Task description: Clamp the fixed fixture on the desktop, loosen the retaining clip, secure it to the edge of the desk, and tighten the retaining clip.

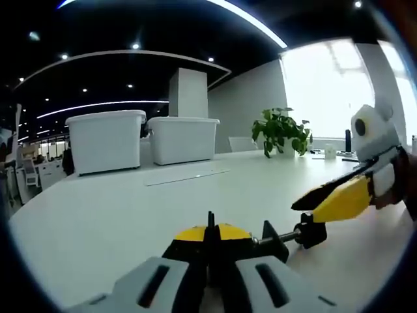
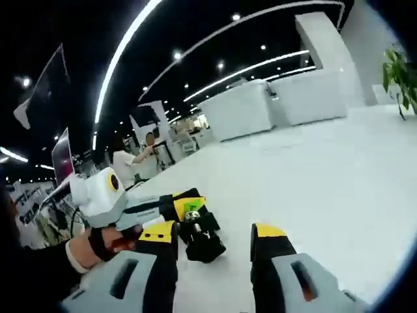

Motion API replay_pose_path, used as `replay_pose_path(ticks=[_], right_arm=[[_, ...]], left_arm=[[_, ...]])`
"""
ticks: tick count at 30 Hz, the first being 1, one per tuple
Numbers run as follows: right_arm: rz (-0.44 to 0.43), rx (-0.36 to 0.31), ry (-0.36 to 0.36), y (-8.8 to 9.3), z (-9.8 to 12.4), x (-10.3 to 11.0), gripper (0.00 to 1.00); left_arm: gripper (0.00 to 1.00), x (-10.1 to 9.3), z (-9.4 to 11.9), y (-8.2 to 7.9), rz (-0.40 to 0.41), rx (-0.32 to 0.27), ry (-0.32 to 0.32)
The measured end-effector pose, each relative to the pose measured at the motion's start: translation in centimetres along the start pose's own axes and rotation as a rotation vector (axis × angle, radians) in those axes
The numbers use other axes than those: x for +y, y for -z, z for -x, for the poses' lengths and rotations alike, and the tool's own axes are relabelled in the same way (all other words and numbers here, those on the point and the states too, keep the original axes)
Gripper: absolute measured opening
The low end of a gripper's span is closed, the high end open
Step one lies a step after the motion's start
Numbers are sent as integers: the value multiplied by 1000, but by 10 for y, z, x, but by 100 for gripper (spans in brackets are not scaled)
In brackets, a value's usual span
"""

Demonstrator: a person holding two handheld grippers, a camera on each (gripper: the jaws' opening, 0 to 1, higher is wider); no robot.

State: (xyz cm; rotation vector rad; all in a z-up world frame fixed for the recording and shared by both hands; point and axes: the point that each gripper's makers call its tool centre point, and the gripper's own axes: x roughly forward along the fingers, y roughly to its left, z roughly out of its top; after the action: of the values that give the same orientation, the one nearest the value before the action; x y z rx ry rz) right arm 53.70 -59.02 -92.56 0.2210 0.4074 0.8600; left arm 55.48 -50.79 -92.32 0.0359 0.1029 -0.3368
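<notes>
Gripping one black clamp (image 1: 287, 238), the left gripper (image 1: 210, 244) has its fingers closed on it. Right gripper (image 2: 215, 251) fingers spread apart over the counter (image 2: 326, 176); two white bins (image 1: 107, 140) stand behind.

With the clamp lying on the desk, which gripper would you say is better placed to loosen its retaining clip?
Probably right: the left gripper is shut on the clamp, steadying it, while the right gripper is open, close to its screw end.

I log the left gripper (image 1: 210, 251) as grey-bodied with black jaws tipped yellow, and the right gripper (image 2: 215, 244) in the same grey, black and yellow. The clamp fixture (image 1: 287, 236) I see as black with a silver screw rod, on a plain white desk (image 1: 130, 202). Behind it I note two white storage bins (image 1: 107, 139), a green-leaved plant (image 1: 281, 129) and a black ceiling with white light strips (image 1: 247, 19).
</notes>
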Motion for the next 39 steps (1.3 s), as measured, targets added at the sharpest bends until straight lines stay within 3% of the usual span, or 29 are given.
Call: replay_pose_path(ticks=[3,8,12,20,22,24,27,30,36,39], right_arm=[[-57,21,-24,11,-5,4,35],[-145,31,-45,14,-8,11,22],[-102,26,-47,13,-9,11,22],[533,-88,5,7,-5,26,21],[625,-108,25,7,-4,28,21],[784,-120,53,6,-5,31,21],[922,-129,87,7,-3,35,21],[1233,-161,125,7,-2,45,21],[1130,-141,98,6,-5,36,23],[905,-152,10,6,-3,44,31]], left_arm=[[4,0,0,0,-1,0,1],[4,0,0,0,-1,0,1],[4,1,-1,0,0,0,-1],[4,3,-2,-1,-1,0,-9],[4,3,-1,-1,-1,0,-9],[4,3,-1,-1,-2,0,-9],[4,3,0,-1,-4,-1,-10],[4,3,0,-1,-9,0,-11],[4,3,0,-1,-17,0,-15],[4,2,0,-1,-18,1,-12]])
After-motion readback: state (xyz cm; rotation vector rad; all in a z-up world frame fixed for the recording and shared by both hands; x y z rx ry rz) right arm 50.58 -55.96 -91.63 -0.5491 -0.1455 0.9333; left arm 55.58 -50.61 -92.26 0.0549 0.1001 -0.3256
